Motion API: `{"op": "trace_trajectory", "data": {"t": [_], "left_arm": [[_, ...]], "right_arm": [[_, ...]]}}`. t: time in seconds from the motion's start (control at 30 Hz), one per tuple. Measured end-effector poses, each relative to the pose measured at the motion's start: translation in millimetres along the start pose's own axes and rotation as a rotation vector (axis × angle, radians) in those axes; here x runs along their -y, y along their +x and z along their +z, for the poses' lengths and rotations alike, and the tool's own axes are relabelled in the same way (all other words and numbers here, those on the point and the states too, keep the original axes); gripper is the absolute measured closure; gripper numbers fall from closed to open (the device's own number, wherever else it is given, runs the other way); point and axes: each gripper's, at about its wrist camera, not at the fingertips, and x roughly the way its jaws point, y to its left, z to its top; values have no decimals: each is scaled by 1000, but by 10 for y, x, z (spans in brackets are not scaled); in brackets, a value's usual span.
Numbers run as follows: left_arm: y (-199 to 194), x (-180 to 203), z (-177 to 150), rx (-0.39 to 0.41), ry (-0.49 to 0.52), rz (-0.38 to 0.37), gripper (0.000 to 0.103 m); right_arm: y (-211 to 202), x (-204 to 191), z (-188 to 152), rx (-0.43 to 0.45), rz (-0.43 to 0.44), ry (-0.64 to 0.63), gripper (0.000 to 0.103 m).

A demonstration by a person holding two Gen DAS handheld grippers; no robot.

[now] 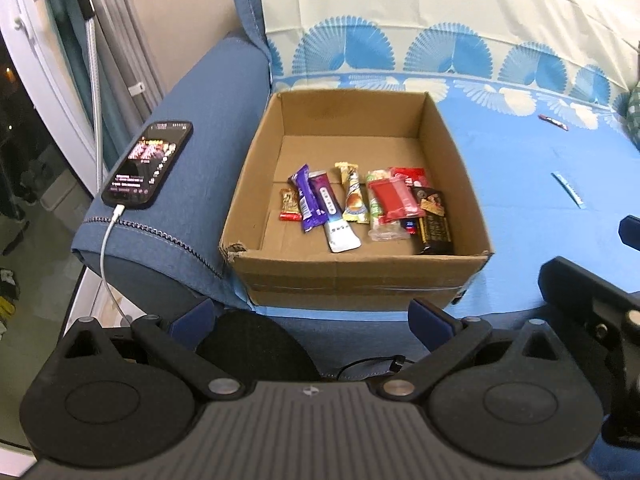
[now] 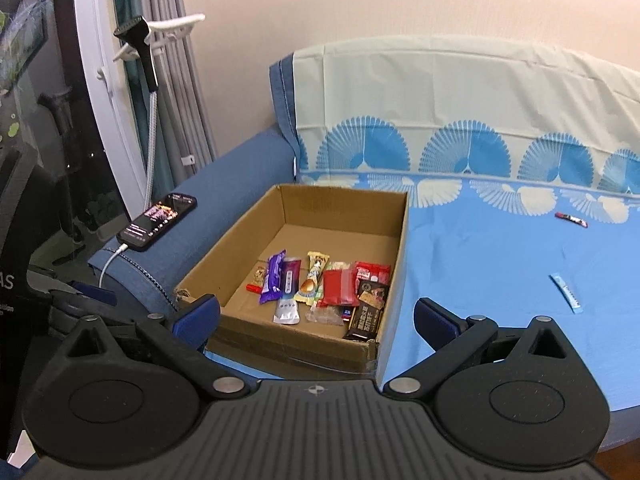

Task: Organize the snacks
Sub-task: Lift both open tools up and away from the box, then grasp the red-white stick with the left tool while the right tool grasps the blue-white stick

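The blue sofa (image 2: 248,160) has a light blue cover (image 2: 500,280) spread over the seat, and an open cardboard box (image 1: 456,184) sits on it right against the armrest. Most of the snacks (image 1: 360,204) are lined up inside along the box's near edge. Two strays lie out on the cover: a red bar (image 2: 573,218) and a blue stick packet (image 2: 567,293). A phone (image 1: 148,164) charges on the armrest. Left gripper (image 1: 312,316) and right gripper (image 2: 316,316) both hang spread wide, holding nothing.
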Motion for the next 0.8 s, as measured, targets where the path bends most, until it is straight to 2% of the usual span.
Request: {"op": "trace_trajectory", "data": {"t": [0.3,0.5,0.6,0.8], "left_arm": [[-198,136,-8,31,30,-8,0],[-190,276,79,12,35,-24,0],[-143,390,162,4,60,-20,0],[41,639,422,-28,99,-12,0]], "right_arm": [[-277,123,-36,81,-17,22,1],[-326,392,-53,107,-66,84,1],[-280,688,-78,108,-126,123,1],[81,1670,-118,73,-309,230,1]]}}
